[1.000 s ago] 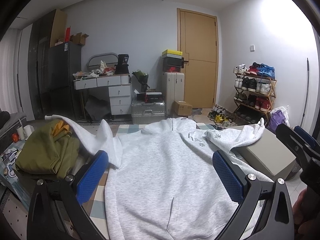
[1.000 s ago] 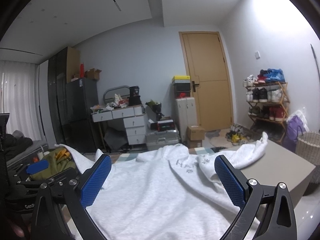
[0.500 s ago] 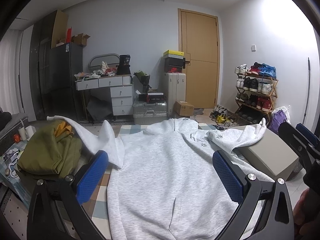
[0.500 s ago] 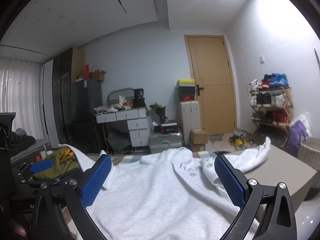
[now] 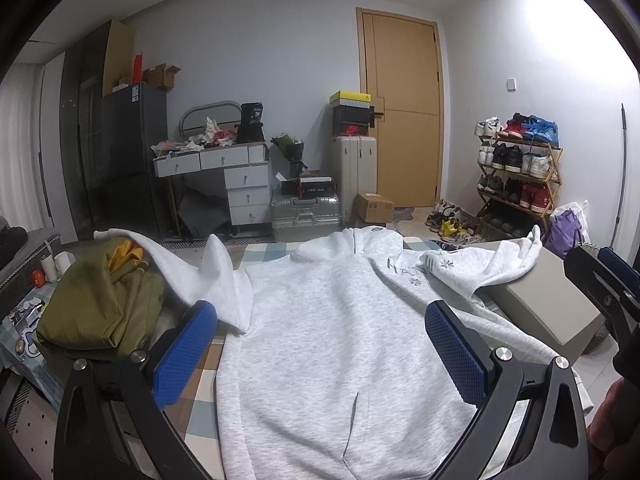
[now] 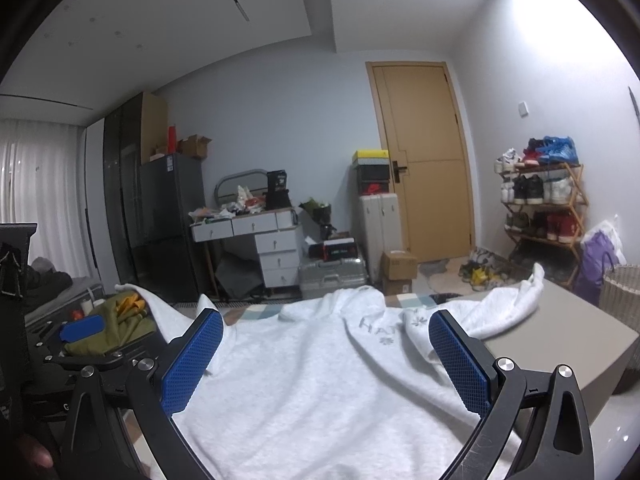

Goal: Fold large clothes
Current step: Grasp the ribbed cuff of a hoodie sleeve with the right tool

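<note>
A large light-grey hoodie [image 5: 340, 332] lies spread front-up on a checked cloth, hood at the far end. One sleeve drapes left over a green garment [image 5: 100, 304]; the other sleeve [image 5: 492, 264] lies on a beige box. My left gripper [image 5: 320, 352] hovers open above the hoodie's lower half, its blue pads apart with nothing between them. The right wrist view shows the same hoodie [image 6: 320, 380] from a lower angle. My right gripper [image 6: 326, 360] is open over it and holds nothing.
A beige box [image 5: 548, 304] stands right of the hoodie. The folded green garment with a yellow piece sits at the left. Behind are a white desk [image 5: 224, 184], suitcases [image 5: 306, 216], a wooden door [image 5: 404, 108] and a shoe rack [image 5: 516, 172]. A wicker basket [image 6: 624, 300] stands far right.
Both grippers have drifted slightly; the right one tilted upward, showing more ceiling. Both stayed open. The hoodie has not moved.
</note>
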